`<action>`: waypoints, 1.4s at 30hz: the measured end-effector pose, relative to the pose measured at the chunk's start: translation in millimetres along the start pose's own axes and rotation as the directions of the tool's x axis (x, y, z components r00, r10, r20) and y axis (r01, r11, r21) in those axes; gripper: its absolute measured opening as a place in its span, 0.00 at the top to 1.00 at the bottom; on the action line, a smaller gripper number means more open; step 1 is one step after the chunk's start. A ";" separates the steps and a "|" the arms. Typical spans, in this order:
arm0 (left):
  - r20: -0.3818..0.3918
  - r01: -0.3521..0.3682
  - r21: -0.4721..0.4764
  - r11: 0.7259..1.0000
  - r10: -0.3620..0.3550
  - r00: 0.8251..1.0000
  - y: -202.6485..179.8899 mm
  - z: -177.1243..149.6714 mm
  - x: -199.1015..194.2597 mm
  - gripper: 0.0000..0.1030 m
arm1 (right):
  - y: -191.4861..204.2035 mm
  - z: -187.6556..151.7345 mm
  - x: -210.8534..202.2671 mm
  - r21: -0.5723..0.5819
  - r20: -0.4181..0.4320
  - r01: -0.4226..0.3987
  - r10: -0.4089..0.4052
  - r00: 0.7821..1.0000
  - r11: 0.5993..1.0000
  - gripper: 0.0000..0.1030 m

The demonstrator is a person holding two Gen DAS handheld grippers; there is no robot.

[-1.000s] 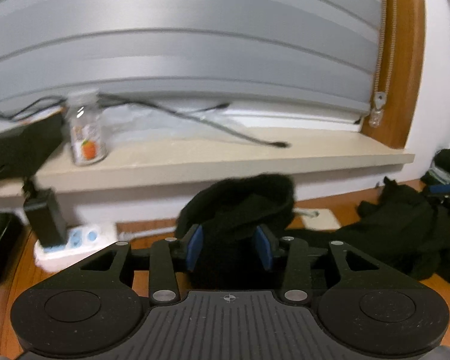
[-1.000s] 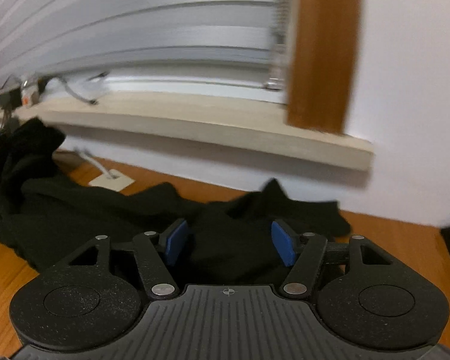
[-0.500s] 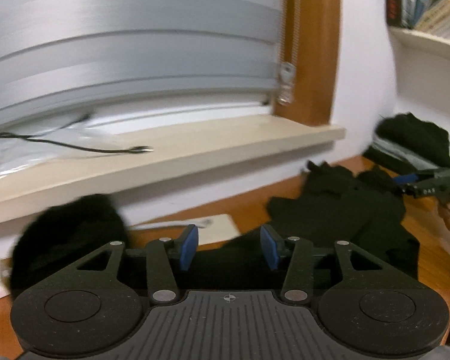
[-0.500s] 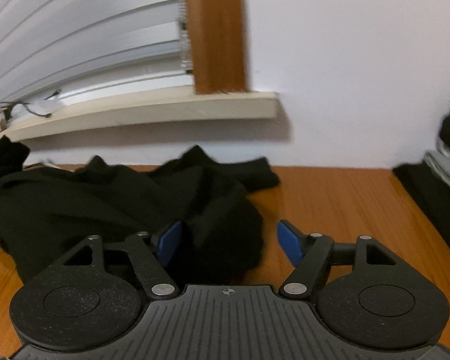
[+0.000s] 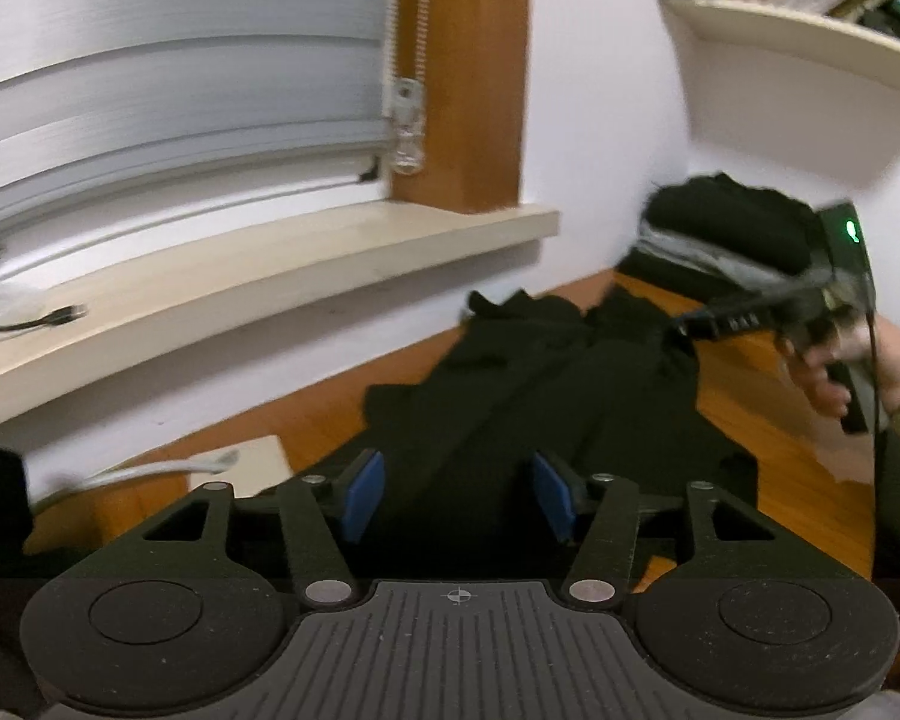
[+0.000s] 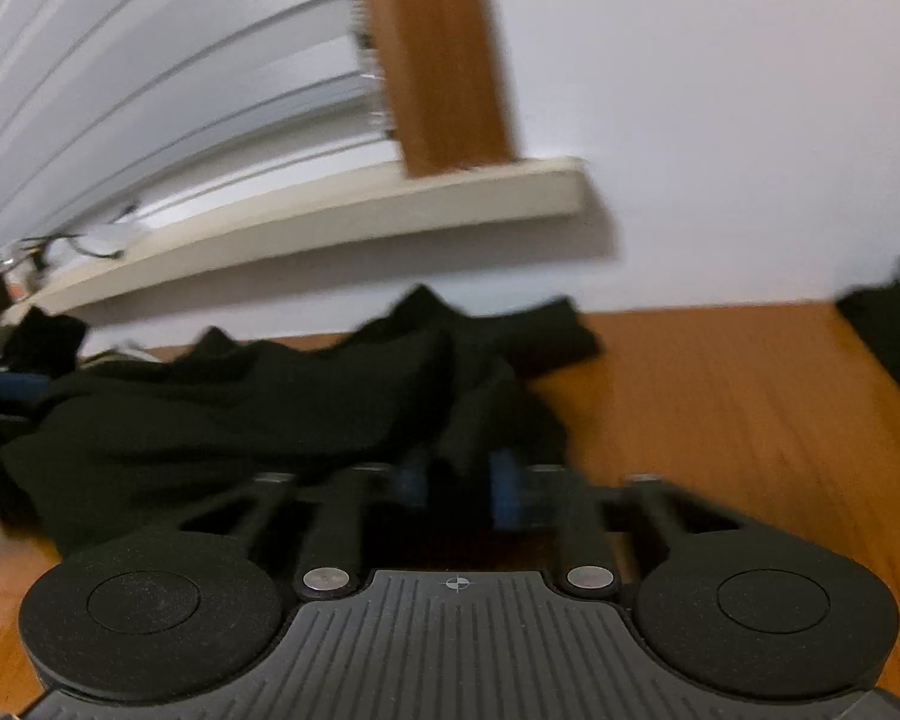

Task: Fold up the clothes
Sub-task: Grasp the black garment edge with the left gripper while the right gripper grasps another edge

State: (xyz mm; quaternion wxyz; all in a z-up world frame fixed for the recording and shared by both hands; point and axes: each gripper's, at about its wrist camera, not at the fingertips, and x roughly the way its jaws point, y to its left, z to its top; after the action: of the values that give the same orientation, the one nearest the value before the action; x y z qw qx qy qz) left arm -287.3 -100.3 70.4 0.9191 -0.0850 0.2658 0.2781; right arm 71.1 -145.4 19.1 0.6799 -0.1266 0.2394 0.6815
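Black garment (image 5: 546,396), rumpled, spread lengthwise across wooden tabletop (image 6: 720,396)

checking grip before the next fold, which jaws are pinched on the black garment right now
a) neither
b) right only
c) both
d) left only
b: in the right wrist view the right gripper has its blue pads drawn close with a fold of the black garment between them, though blurred, while the left gripper has its jaws spread wide over the cloth.
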 end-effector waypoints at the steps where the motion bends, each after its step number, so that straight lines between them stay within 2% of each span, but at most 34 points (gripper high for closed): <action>1: -0.009 0.000 0.007 1.000 0.000 1.000 -0.8 0.5 2.7 0.84 | 3.4 5.6 -2.0 -0.001 0.019 0.002 -0.002 1.000 1.000 0.89; 3: -0.016 -0.010 0.013 1.000 0.010 1.000 -0.6 1.8 6.2 0.97 | 8.8 18.4 -8.3 0.011 0.075 0.001 -0.002 0.997 1.000 0.91; 8: 0.038 -0.079 -0.027 0.997 0.080 0.996 18.2 6.6 -17.3 0.98 | 35.0 64.3 -31.6 -0.011 0.244 -0.043 0.045 0.969 0.999 0.92; 11: 0.064 -0.129 -0.066 0.989 0.133 0.989 35.8 7.4 -35.9 0.99 | 65.4 95.1 -41.6 -0.069 0.327 -0.080 0.098 0.940 0.994 0.92; 14: 0.088 -0.178 -0.106 0.978 0.187 0.978 53.4 8.3 -54.5 0.99 | 100.8 117.9 -39.3 -0.132 0.359 -0.117 0.157 0.920 0.984 0.92; 16: 0.103 -0.209 -0.134 0.969 0.224 0.969 65.2 8.8 -66.8 0.99 | 123.4 123.6 -27.6 -0.177 0.323 -0.113 0.166 0.932 0.978 0.90; 19: 0.124 -0.255 -0.176 0.951 0.278 0.953 82.8 9.6 -85.4 0.98 | 142.7 116.0 -4.2 -0.229 0.210 -0.079 0.128 0.969 0.970 0.86; 24: 0.090 -0.254 -0.200 0.946 0.275 0.957 93.6 -4.8 -84.5 0.95 | 124.8 85.7 5.3 -0.227 0.108 -0.049 0.075 0.991 0.973 0.66; 25: 0.090 -0.253 -0.203 0.946 0.275 0.957 94.5 -5.9 -83.8 0.91 | 118.5 79.5 3.6 -0.229 0.091 -0.044 0.066 0.994 0.972 0.59; 26: 0.094 -0.251 -0.207 0.946 0.275 0.957 95.3 -6.0 -81.1 0.82 | 114.5 71.2 1.5 -0.228 0.080 -0.036 0.055 0.995 0.973 0.54; 27: 0.099 -0.245 -0.211 0.946 0.271 0.958 94.3 -5.9 -79.2 0.77 | 110.9 62.7 -0.6 -0.227 0.069 -0.028 0.044 0.997 0.973 0.53; 30: 0.121 -0.219 -0.222 0.950 0.250 0.961 88.6 -3.9 -74.4 0.77 | 88.3 43.6 -10.1 -0.218 0.033 -0.005 0.013 0.999 0.976 0.53; 33: 0.143 -0.191 -0.207 0.959 0.223 0.964 75.4 2.0 -68.8 0.77 | 72.9 23.0 -11.8 -0.209 -0.018 -0.002 -0.002 1.000 0.978 0.48; 36: 0.165 -0.167 -0.168 0.972 0.195 0.967 53.2 10.1 -63.4 0.77 | 64.2 2.8 -9.8 -0.177 -0.070 -0.030 0.017 0.997 0.984 0.48; 39: 0.163 -0.133 -0.101 0.986 0.148 0.975 28.0 17.3 -53.8 0.77 | 61.6 -9.2 -5.8 -0.140 -0.103 -0.090 0.076 0.992 0.986 0.48; 42: 0.147 -0.091 -0.048 0.995 0.097 0.984 5.5 21.6 -42.6 0.77 | 65.8 -12.7 -2.4 -0.149 -0.119 -0.091 0.074 0.990 0.985 0.48</action>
State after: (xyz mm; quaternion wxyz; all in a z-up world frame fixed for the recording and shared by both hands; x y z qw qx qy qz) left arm -310.8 -108.9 111.4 0.9204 -0.0705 0.1942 0.3320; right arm 4.3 -151.2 19.7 0.6248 -0.2068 0.2292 0.7172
